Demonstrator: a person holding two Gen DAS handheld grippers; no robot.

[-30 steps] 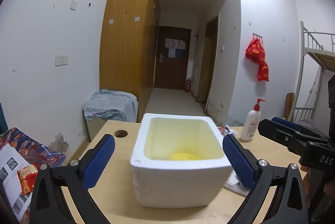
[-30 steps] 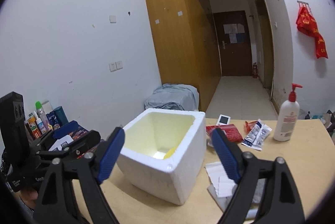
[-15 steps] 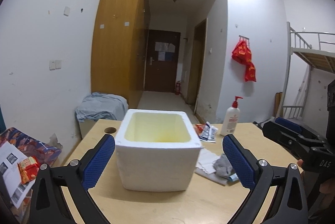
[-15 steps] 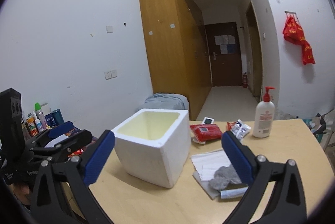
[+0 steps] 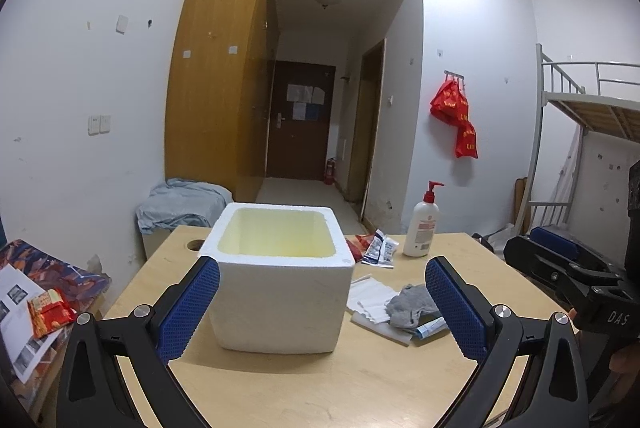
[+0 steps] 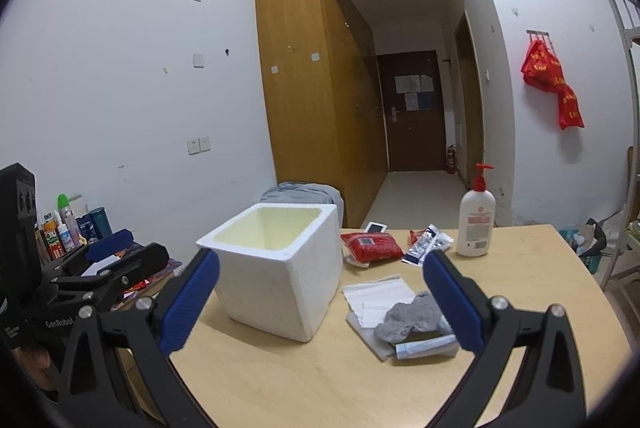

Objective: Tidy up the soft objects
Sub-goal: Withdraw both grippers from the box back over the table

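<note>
One foam box stands on the table; one grey sock lies just right of it on white paper, beside one tube. One pump bottle, one red packet. Both the left gripper and the right gripper gape wide, empty; "DAS" and "GenRobot" are readable on them

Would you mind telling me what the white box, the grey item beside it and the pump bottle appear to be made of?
White box: probably expanded foam, with thick walls and a matte, grainy surface.
Grey item: looks like soft knit fabric, crumpled and limp, possibly a sock.
Pump bottle: seems to be smooth, glossy white plastic with a red pump.
</note>
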